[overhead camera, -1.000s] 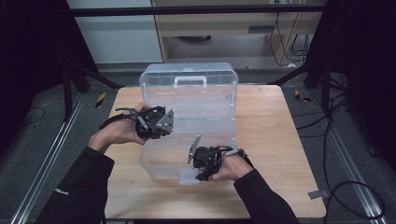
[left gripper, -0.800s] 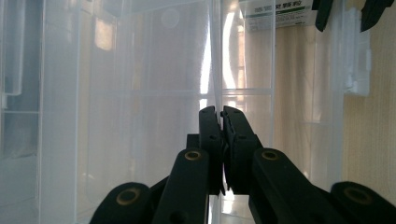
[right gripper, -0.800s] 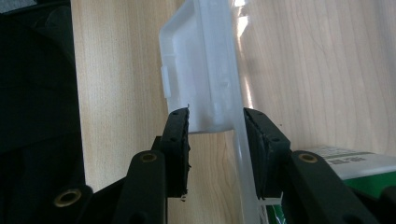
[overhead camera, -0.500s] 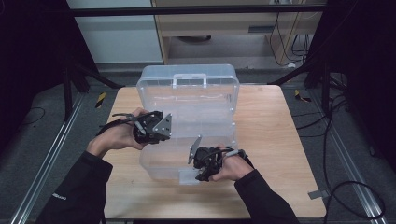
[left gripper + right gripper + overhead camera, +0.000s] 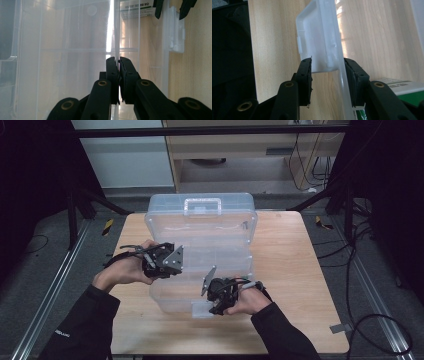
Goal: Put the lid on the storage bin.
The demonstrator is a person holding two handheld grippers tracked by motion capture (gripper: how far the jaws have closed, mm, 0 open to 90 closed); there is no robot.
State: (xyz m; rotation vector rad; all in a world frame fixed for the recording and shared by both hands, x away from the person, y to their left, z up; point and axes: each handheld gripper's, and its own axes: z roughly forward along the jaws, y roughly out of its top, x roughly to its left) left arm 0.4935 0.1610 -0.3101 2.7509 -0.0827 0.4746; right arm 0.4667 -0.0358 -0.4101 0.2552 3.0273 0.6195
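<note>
Wooden table [image 5: 300,270] with a clear plastic box [image 5: 200,235] in the middle, lid up toward the far side. Left gripper [image 5: 167,262] at the box's left edge, jaws pressed nearly together, pinching a thin clear wall [image 5: 116,37]. Right gripper [image 5: 216,300] at the front edge, jaws part spread around the white latch [image 5: 319,42]; both pads look to touch it.

High view dim, dark surroundings; gripper views backlit, glare through translucent plastic, near parts soft.
</note>
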